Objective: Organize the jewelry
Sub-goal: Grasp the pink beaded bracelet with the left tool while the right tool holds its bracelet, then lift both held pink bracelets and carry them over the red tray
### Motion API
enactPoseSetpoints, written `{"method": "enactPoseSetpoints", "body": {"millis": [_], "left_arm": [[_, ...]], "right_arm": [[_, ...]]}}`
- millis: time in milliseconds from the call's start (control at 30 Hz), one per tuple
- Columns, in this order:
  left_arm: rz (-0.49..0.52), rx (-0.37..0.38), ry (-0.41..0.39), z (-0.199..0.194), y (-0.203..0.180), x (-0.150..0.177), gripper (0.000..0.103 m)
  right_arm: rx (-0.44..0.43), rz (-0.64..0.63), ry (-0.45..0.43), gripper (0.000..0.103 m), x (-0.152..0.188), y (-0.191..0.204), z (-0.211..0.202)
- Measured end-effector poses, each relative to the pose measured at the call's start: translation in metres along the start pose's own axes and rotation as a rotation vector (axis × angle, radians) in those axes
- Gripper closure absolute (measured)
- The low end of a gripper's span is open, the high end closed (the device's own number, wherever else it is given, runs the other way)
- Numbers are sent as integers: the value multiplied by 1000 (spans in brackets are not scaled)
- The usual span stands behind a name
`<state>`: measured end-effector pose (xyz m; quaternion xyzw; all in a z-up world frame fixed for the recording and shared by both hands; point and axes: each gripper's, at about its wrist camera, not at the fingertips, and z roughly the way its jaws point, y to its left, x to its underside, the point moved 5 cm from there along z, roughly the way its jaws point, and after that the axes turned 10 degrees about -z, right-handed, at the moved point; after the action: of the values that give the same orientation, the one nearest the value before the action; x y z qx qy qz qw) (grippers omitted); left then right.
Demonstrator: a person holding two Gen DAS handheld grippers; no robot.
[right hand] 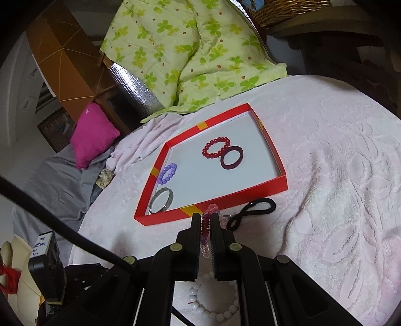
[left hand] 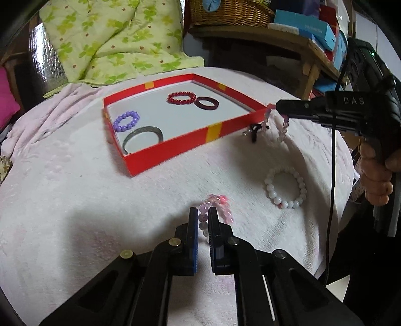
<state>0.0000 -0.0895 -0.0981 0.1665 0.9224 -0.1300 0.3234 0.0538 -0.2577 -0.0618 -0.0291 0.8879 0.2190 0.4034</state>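
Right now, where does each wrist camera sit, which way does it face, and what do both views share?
Left wrist: low over the blanket, facing the red box; left gripper pinches a pink bead bracelet; right gripper and hand show.
Right wrist: higher, looking down on the red box; right gripper pinches a bead strand.
Shared: box, white bead bracelet.

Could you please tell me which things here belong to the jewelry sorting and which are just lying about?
Part of the job:
red tray
red bead bracelet
purple bead bracelet
dark bangle
grey bangle
white bead bracelet
pink bead bracelets, held by the left gripper and right gripper

Just lying about:
green quilt
magenta cushion
wicker basket
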Motion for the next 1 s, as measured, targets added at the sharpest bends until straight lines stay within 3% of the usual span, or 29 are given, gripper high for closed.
{"method": "enactPoseSetpoints", "body": {"millis": [500, 1000], "left_arm": [[-101, -59, -127, -26, 27, -19, 95], [-144, -208, -195, -29, 37, -36, 95]], "right_arm": [[-36, -25, -17, 95, -2, 19, 3], [-34, -19, -48, 95, -4, 3, -14]]}}
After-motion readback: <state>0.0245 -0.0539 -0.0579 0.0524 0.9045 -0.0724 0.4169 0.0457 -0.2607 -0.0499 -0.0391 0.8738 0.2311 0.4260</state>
